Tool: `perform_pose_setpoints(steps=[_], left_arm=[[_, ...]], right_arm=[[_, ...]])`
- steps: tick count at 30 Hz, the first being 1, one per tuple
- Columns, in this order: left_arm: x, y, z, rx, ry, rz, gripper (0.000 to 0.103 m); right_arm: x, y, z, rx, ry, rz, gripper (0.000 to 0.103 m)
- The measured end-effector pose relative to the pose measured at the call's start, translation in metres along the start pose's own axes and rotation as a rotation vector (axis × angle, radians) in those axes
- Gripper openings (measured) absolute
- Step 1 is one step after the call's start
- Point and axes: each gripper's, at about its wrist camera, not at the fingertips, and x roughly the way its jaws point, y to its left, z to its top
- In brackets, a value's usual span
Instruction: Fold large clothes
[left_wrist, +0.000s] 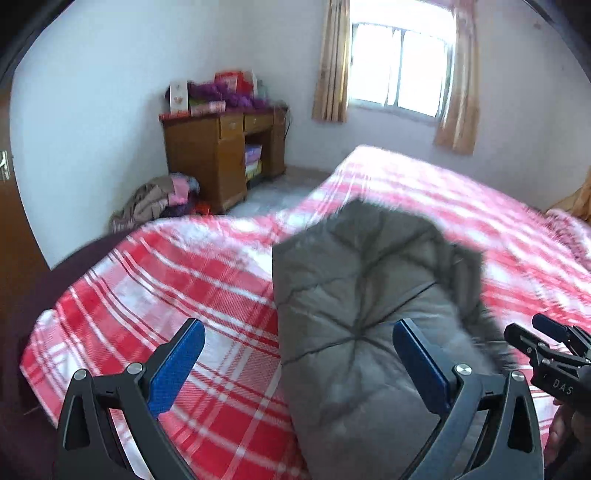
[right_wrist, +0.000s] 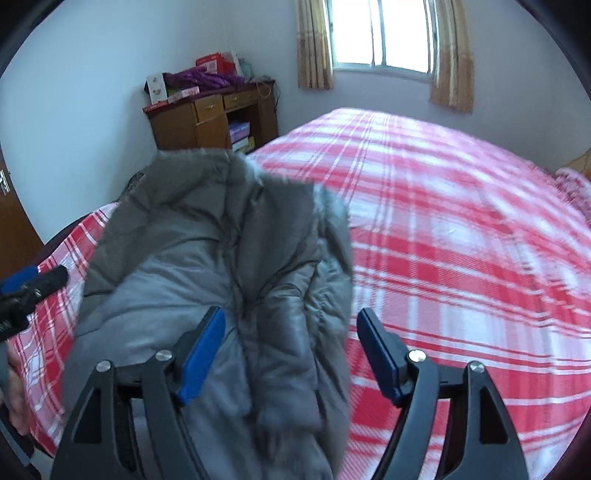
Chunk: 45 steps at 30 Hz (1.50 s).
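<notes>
A grey padded coat (left_wrist: 354, 295) lies on the plaid bed (left_wrist: 184, 280), between the spread left gripper (left_wrist: 299, 354) and spread right gripper (right_wrist: 291, 347).

Left gripper (left_wrist: 297, 363): black triangular-cutout frames, silver screws, blue textured pads (left_wrist: 176, 369). Right gripper (right_wrist: 291, 356): same black frames, silver screws, blue pads (right_wrist: 201, 356); white "DAS" lettering on its body in left view. Bare skin at frame edges.
</notes>
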Motion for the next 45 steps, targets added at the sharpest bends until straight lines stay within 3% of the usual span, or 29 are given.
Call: perform_pose_setpoints(steps=[3,8,12,22,45], left_arm=[[-0.037,0.001,0.004,-0.002,-0.069,-0.011,0.102],[-0.071,-0.002,0.012,-0.013,-0.137,-0.052,0.102],[-0.081,-0.01,0.013,0.012,-0.166,-0.061,0.102],[-0.088,-0.014,0.01,0.03,-0.184,-0.084,0.102],[-0.087,-0.013,0.008,0.035,-0.175,-0.068,0.102]], right_arm=[[-0.05,0.005,-0.001,-0.013,-0.085,0.027,0.089],[-0.103,0.02,-0.004,-0.029,-0.176,0.03,0.09],[-0.12,0.027,-0.006,-0.037,-0.219,0.034,0.091],[-0.136,0.037,-0.008,-0.05,-0.256,0.041,0.091],[-0.136,0.037,-0.012,-0.039,-0.244,0.058,0.091]])
